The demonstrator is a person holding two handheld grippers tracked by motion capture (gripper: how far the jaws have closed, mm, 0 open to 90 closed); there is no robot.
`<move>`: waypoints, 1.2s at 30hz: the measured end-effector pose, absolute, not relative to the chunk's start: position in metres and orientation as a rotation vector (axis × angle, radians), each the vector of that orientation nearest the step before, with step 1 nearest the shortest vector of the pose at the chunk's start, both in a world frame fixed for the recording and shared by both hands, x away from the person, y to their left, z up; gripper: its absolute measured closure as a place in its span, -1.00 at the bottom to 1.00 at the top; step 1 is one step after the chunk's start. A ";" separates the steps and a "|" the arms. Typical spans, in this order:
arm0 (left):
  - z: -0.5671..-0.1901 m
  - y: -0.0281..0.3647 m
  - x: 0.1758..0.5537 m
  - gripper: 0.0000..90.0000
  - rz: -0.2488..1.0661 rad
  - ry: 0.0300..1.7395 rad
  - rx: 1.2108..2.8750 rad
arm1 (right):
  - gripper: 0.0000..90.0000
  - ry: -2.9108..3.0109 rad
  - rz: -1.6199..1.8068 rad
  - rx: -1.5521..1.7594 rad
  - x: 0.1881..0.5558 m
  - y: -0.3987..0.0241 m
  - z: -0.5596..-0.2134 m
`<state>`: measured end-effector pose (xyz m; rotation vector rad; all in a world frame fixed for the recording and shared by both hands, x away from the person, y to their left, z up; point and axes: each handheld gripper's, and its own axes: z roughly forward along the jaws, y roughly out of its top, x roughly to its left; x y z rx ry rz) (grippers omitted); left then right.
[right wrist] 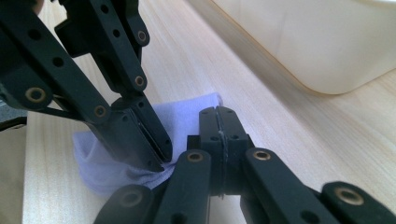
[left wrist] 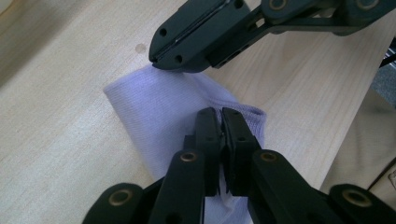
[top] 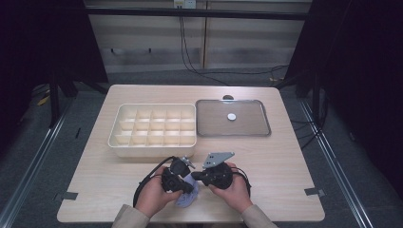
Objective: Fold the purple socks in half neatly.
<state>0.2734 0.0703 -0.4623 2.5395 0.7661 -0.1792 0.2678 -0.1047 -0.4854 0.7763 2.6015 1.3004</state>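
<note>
Pale lilac sock lying on the wooden table near its front edge, at about six o'clock from the compartment box, pinched from two sides. Left gripper clamped on the ribbed cuff end, jaws pressed together with fabric between them. Right gripper likewise closed on the sock, nipping the far edge of the cloth; seen in the left gripper view as the dark jaw pair entering from one o'clock, tip biting the upper edge.

Key relation for any coming move: sock stretched between the two grippers, its long axis apparently running roughly from seven o'clock to one o'clock in the left gripper view, left jaws at the near end, right jaws at the far end. Both hands equally close, each already in contact. Folding or lifting likely hinges on keeping both pinches while moving toward the box at twelve o'clock.

Farther out, a clear-lidded tray at three o'clock from the box.

Hard to tell: the sock's toe end, cut off beneath the jaws; how many layers each grip holds.
</note>
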 end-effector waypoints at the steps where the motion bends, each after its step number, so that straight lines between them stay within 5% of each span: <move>1: -0.462 0.070 0.273 0.92 -0.180 0.766 2.539 | 1.00 2.602 1.297 0.777 0.268 -0.104 -0.486; 36: -0.461 0.073 0.271 0.81 -0.188 0.769 2.509 | 1.00 2.629 1.296 0.800 0.271 -0.096 -0.493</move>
